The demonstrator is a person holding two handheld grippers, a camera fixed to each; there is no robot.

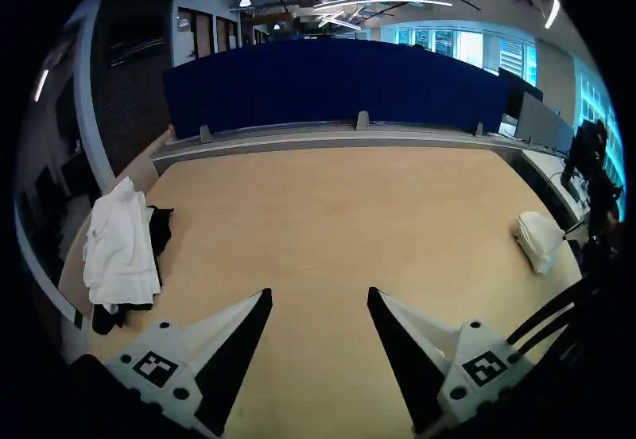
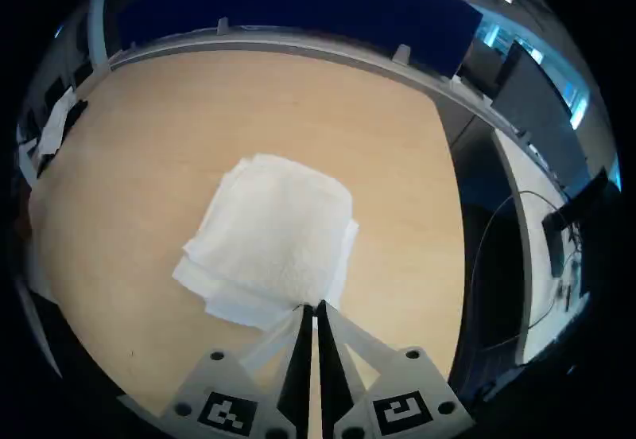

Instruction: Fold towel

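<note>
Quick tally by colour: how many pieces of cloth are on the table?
White: 2, the folded towel and the loose pile.
Black: 1, a cloth under that pile.
Total: 3.

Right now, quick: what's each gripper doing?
Left gripper: open, holding nothing.
Right gripper: shut at the folded towel's near edge; whether it pinches cloth cannot be told.

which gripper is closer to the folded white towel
Right. The right gripper is at the near edge of the folded white towel; the left gripper is far from it across the table.
</note>
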